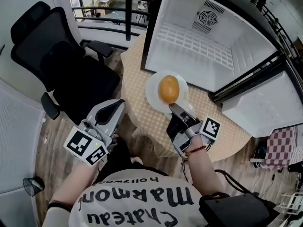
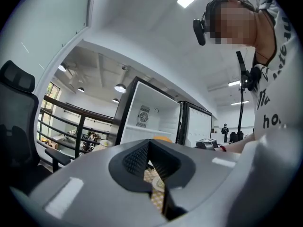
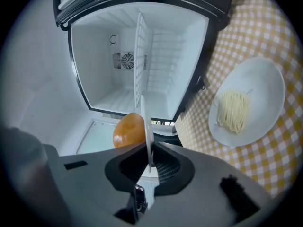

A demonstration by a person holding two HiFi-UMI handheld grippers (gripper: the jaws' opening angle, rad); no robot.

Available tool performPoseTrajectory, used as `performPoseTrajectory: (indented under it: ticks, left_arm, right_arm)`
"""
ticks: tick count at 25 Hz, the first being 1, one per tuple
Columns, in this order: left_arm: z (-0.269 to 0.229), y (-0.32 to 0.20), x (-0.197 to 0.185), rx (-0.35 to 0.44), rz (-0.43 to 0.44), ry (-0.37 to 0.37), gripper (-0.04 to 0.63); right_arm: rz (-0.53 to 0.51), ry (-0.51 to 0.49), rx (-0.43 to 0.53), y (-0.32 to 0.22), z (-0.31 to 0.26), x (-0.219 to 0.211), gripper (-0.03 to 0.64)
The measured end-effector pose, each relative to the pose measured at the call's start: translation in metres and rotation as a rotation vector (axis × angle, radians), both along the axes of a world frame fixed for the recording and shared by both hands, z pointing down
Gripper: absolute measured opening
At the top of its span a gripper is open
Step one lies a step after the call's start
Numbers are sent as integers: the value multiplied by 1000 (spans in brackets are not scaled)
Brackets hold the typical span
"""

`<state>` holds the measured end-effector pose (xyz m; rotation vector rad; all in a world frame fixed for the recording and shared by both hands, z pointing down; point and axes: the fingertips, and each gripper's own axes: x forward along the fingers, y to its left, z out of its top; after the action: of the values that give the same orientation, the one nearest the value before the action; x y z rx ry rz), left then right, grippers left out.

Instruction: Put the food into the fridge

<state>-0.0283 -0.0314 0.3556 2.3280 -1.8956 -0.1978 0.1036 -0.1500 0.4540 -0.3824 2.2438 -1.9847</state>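
While the right claw [image 1: 175, 108] was clamped on the near rim of the white plate [image 1: 154, 92], the plate was carried from that one edge just before the open fridge [image 1: 199, 46], above the checked tabletop [image 1: 135, 103]. A round, glossy orange-brown food item [image 1: 169, 89] sat loose near the plate's middle; whether it was a bun or a fruit could not be told.

Judged from its look, the plate was stiff, smooth and breakable, and a one-sided rim grip would probably let it sag or slip. The food looked light but free to roll, so the plate wanted keeping level. The rim was the only fair place to take hold, as the food itself seemed too round and smooth for the pads.

The left claw [image 1: 116, 109] was drawn narrow with nothing between its jaws, held off to the side. A second plate [image 3: 265, 79] with pale noodles [image 3: 233, 110] lay on the tabletop.

Legible writing was confined to the person's shirt, reading "Chateau Marmont" and "hollywood". The fridge bore no readable label.
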Motion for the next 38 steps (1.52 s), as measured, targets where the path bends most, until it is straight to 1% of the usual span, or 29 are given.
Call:
performPoseTrajectory:
  ticks: [5,9,13,15,17,20,22,24,27,29,31,38]
  left_arm:
    - [23,-41,-8,-42,78,21,2]
    - [40,-75,-18,-81,173,91,2]
    - [42,-101,-28,-81,268,69,2]
    - [43,-119,-34,-85,301,73,2]
    - [44,-135,-41,-99,335,71,-1]
    - [45,-154,-49,-117,399,58,-8]
    - [47,-165,-54,-121,419,36,-6]
    - [48,-171,-60,-129,428,28,-6]
    - [50,-172,-61,-134,472,39,-6]
    - [48,-176,-64,-125,507,32,-5]
    - [43,-181,-68,-113,525,18,-3]
    - [37,-187,-76,-81,557,22,3]
  right_arm:
    - [50,29,-63,-16,21,-11,31]
    - [132,50,-79,-39,33,-22,31]
    - [243,74,-105,-60,37,-34,31]
    - [297,80,-113,-74,37,-39,31]
    - [345,93,-104,-86,38,-44,31]
    - [428,140,-76,-105,40,-49,31]
    - [487,170,-78,-118,44,-49,31]
    - [525,176,-88,-129,46,-54,29]
    - [564,195,-88,-138,48,-59,31]
    - [585,230,-81,-146,48,-60,31]
    - [592,243,-62,-156,47,-66,31]
    - [539,330,-48,-168,56,-83,31]
